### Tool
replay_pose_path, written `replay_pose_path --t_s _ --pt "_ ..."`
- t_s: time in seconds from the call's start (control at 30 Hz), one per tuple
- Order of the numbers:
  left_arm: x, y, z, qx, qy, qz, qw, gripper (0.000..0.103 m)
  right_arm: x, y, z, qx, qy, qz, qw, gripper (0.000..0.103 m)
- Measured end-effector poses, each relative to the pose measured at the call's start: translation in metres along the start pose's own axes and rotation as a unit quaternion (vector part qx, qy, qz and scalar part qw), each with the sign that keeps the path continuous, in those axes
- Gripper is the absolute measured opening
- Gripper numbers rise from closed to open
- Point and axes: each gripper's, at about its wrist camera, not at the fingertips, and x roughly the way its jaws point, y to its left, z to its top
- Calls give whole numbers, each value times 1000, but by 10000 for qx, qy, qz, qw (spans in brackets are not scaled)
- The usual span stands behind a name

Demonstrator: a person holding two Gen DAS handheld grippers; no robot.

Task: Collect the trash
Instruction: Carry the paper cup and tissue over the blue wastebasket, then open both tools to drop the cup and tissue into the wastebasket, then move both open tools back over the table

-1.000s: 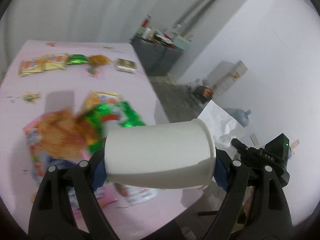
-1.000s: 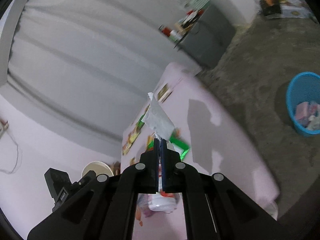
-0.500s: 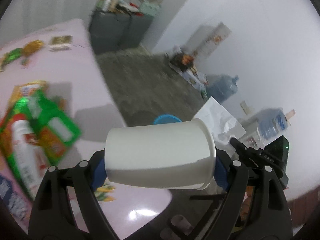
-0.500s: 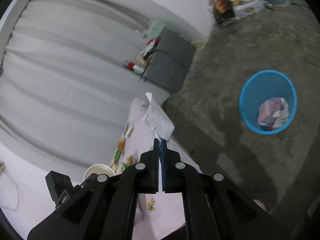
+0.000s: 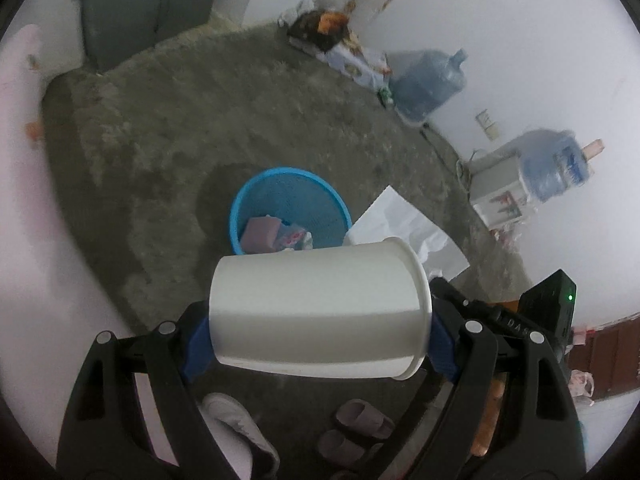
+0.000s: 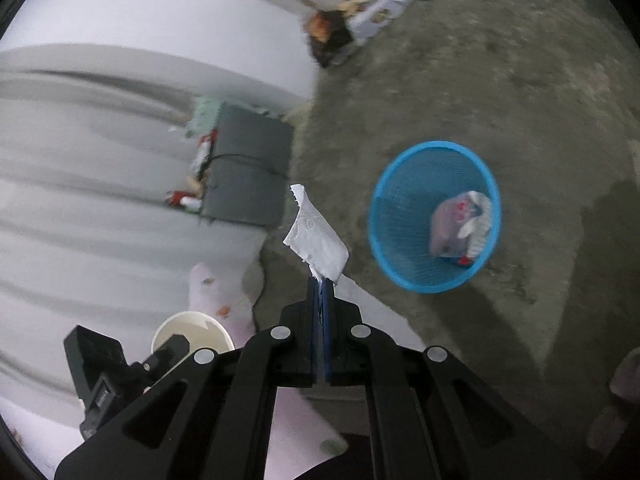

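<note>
Nearest, left tool (image 5: pixel 320 322): clamped wide across a white paper cup (image 5: pixel 320 304) lying sideways between its blue pads, rim toward 3 o'clock.
Right tool (image 6: pixel 321 292): clenched tight on a scrap of white tissue (image 6: pixel 316 236) that stands up from the tips toward 12 o'clock; the same tissue shows behind the cup's rim in the left view.
Below the tools: bare concrete floor (image 5: pixel 240 112), with slippers (image 5: pixel 356 424) at 6 o'clock in the left view.
Bench: only a pink edge (image 5: pixel 24 184) remains, at 9 o'clock in the left view.
Bin: a blue mesh basket (image 5: pixel 288 176) stands on the floor, just past the cup at 12 o'clock; from the right tool it lies at 2 o'clock, already holding wrapped rubbish.
Step in hand: judged as carrying both pieces to the basket.
Next move: bring each tool over the basket's mouth, then let go, cup and tissue alike.
Farther off: water jugs (image 5: pixel 424 80) by the wall at 1 o'clock.
Hard to make out: the basket's near rim is hidden by the cup; its contents are blurred; the cup's inside is only partly seen.
</note>
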Motion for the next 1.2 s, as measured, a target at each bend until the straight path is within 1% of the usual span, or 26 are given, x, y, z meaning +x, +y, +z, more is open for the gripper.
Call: replay_pose_path --t_s 0.07,0.17,0.3,0.33,0.4,0.47,0.53,0.6,0.63,0.7,0.77,0.83,0.9,0.93,1.0,1.03,1.1,1.13,1.2 --pt "27 -5 9 -53 128 -66 9999 80 16 -16 11 195 50 -98 9997 2" --pt "63 -7 21 -142 236 -63 9996 80 46 -38 27 487 187 -118 9986 2" --pt "98 -1 36 -258 217 73 9994 80 79 -60 42 873 243 -119 9958 3" --pt "107 0 40 -308 203 99 9993 80 90 -70 46 1079 278 -89 9937 4" --pt "123 5 44 -422 190 145 9988 84 105 -84 50 1367 333 -42 9900 5" --pt "137 11 49 -599 160 146 9980 84 121 -100 53 1657 368 -27 9855 5" --pt "147 21 50 -884 163 39 9959 85 131 -114 53 1905 358 -59 9810 11" --pt "152 26 48 -1091 191 -77 9938 85 134 -125 50 2138 323 -96 9763 29" --pt "152 27 47 -1165 204 -131 9929 85 134 -129 48 2205 291 -97 9749 33" --pt "149 27 45 -1131 186 -158 9933 85 131 -130 47 2120 254 -84 9769 43" --pt "139 26 43 -1016 107 -173 9946 85 126 -129 47 1996 201 -188 9795 48" --pt "125 23 43 -969 26 -227 9950 85 118 -127 46 1956 154 -190 9804 49" --pt "104 20 40 -956 -20 -381 9947 85 111 -123 45 1856 146 -205 9823 49" --pt "90 19 38 -908 -84 -472 9947 85 104 -113 42 1654 129 -236 9859 50" --pt "54 17 30 -738 -311 -555 9952 85 95 -98 38 1290 133 -332 9910 52" --pt "29 16 24 -617 -510 -584 9951 85 88 -83 31 958 127 -423 9944 53" --pt "-15 16 10 -411 -826 -667 9935 85 77 -62 22 516 129 -547 9971 59" --pt "-46 18 -2 -289 -993 -707 9921 85 72 -47 14 170 119 -702 9973 61" --pt "-90 24 -24 -179 -1278 -756 9888 85 62 -19 -1 -462 72 -1027 9936 70"
